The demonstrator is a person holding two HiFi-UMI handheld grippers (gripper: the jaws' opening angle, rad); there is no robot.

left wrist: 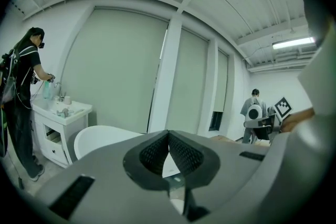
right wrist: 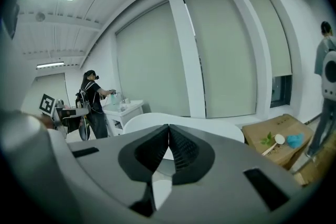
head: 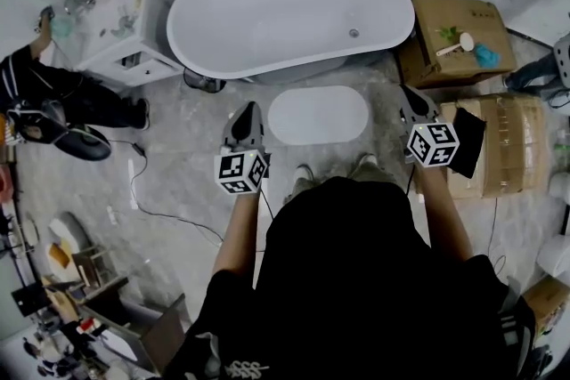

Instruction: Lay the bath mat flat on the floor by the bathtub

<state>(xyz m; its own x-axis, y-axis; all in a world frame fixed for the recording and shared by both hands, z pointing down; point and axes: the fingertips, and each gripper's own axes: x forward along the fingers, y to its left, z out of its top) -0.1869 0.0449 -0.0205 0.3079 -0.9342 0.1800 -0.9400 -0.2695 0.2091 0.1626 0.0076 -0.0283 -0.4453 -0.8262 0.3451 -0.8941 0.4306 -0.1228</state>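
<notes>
Already the bath mat (head: 318, 115) lies flat by the bathtub (head: 285, 13) — left gripper (head: 247, 113) and right gripper (head: 411, 102) closed, empty — likely just nudge it square.

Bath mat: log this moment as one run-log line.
mat: flat on floor beside tub | left gripper: fingers shut, empty | right gripper: fingers shut, empty | task: looks done

I see a staged bathroom, probably inside a lab hall. A bathtub (head: 289, 13) and sink cabinet (head: 120, 27) stand among cardboard boxes (head: 450, 22) and loose cables (head: 133, 182).
</notes>
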